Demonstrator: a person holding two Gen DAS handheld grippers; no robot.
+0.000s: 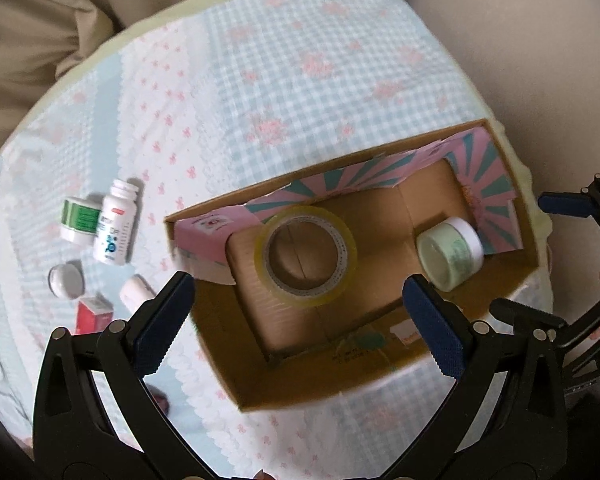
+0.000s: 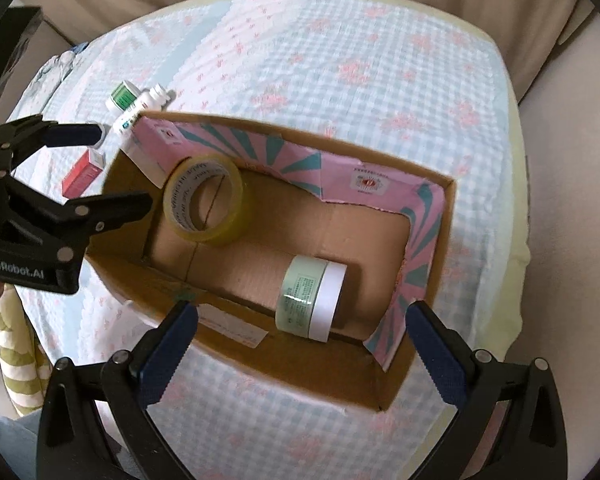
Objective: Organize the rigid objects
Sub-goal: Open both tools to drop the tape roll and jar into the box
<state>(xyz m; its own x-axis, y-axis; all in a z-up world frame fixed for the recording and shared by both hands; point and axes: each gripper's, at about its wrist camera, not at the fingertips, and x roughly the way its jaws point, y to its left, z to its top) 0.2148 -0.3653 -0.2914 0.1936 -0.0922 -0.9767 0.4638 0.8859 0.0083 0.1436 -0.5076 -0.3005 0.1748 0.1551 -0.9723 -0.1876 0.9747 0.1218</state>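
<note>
— What are the two holding?
— Nothing. The left hand-held gripper (image 1: 300,316) hangs spread wide over the cardboard box (image 1: 380,368); the right hand-held gripper (image 2: 302,344) is equally wide, empty.
— And the things?
— Tape roll (image 1: 306,256) and green jar (image 1: 450,254) lie inside the box; bottles (image 1: 114,228) lie left on the bench (image 1: 300,80).

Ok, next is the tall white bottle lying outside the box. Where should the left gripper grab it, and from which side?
Take the white bottle across the middle of its body, coming straight down from above with the left gripper. It lies flat on the tablecloth, so the rounded sides are free. The green-labelled jar sits tight against one side, so one finger must slip into that narrow gap; gripping nearer the cap may be easier.
</note>
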